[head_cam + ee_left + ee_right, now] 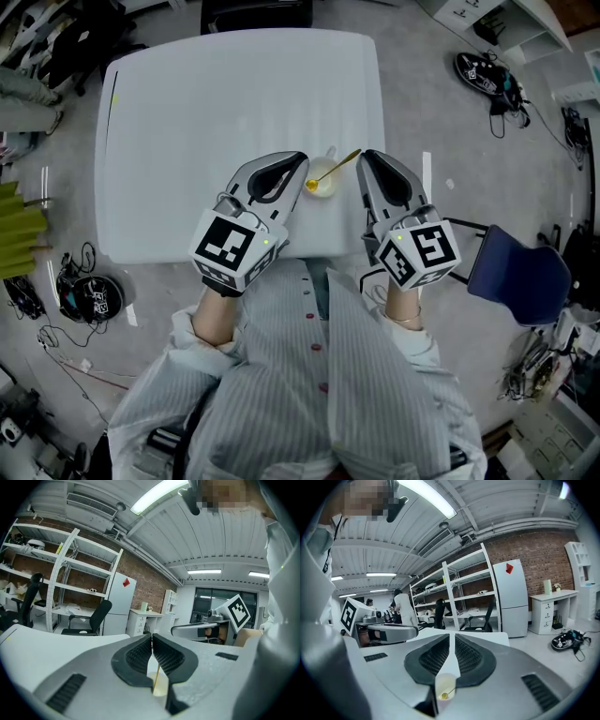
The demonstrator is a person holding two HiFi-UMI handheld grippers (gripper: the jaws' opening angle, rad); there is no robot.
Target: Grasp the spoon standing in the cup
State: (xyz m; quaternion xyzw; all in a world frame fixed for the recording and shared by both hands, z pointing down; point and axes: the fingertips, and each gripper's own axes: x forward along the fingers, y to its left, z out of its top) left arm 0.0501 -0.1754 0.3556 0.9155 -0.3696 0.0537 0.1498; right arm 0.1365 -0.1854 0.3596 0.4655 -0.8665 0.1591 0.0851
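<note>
Left tongs [152, 641]: pads pressed together, nothing between them. Right tongs [454, 639]: likewise closed and empty. Both are held over the near part of the white bench [234, 94], tips angled in towards each other.

Cup [327, 190]: small, pale, upright, standing between the two tongs and close to their tips. Left tongs just beside it; contact cannot be made out.

Spoon [335, 169]: yellow and thin. Bowl down in the cup, handle leaning out over the rim towards the right tongs' tip and ending very near it.

Judgement:
- Spoon is probably light, stiff and smooth, so likely to slip.
- Cup looks light enough to tip or skate if the handle is pushed sideways.
- Best hold looks to be the free upper handle, clear of the rim, with the pads across its flat faces.
- Right tongs are nearest and would have to open first.
- Grasp not yet begun
</note>
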